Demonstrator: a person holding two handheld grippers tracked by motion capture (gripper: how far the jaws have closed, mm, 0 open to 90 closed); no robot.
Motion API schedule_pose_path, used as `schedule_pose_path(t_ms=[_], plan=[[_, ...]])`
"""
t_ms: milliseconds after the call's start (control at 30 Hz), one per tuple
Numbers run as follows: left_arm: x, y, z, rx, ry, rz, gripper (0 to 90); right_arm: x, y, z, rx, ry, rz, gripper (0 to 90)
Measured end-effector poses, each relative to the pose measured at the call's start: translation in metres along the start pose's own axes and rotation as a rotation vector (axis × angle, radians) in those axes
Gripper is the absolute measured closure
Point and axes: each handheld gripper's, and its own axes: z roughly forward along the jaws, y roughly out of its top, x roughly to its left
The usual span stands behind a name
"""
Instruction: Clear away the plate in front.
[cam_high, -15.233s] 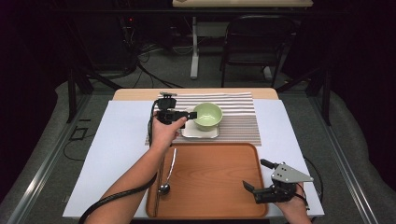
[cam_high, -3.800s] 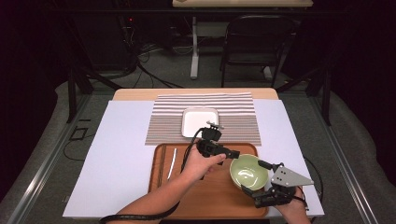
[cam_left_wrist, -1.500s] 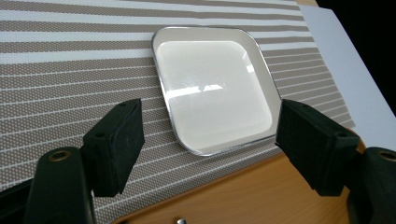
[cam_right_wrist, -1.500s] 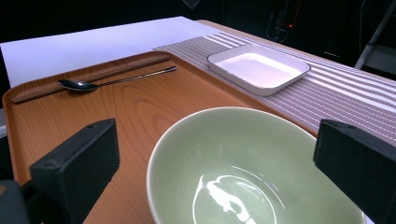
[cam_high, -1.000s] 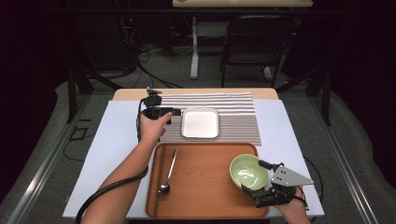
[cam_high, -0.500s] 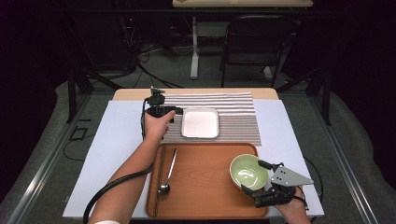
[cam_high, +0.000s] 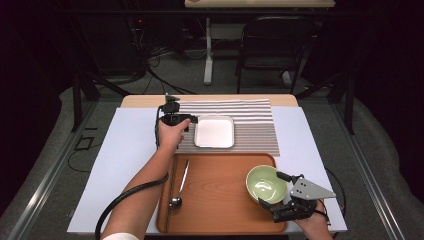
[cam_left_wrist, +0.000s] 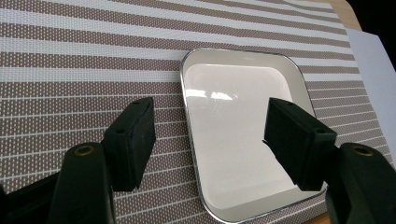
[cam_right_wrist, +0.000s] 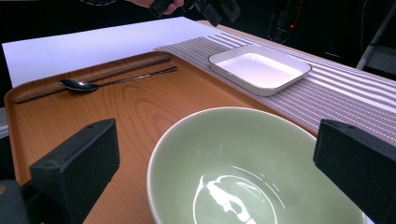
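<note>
The left gripper (cam_high: 191, 120) is seen at the left edge of the white square dish (cam_high: 214, 131), which lies on the striped mat (cam_high: 255, 125) just beyond the wooden tray (cam_high: 220, 192); its jaws have just been closing yet stand well apart, and in the left gripper view the dish's (cam_left_wrist: 243, 130) near rim is framed between them, with no pad (cam_left_wrist: 135, 140) seen pressing on it. The right gripper (cam_high: 277, 192) is held at the tray's near right corner, jaws spread wide to either side of the green bowl (cam_high: 266, 183), which sits on the tray; whether the bowl's rim is touched cannot be made out. In the right gripper view the bowl (cam_right_wrist: 243, 172) is cut off at the lower edge. A spoon (cam_high: 179, 187) is laid at the tray's left side. No brand, label or writing can be read.
</note>
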Motion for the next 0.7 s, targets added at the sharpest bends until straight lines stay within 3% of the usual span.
schedule_pose_path(t_ms=[700], plan=[[0.003,0.001,0.022,0.03,0.009,-0.013,39.6,0.0,0.0,0.0,-0.001,0.0,0.0,0.2]])
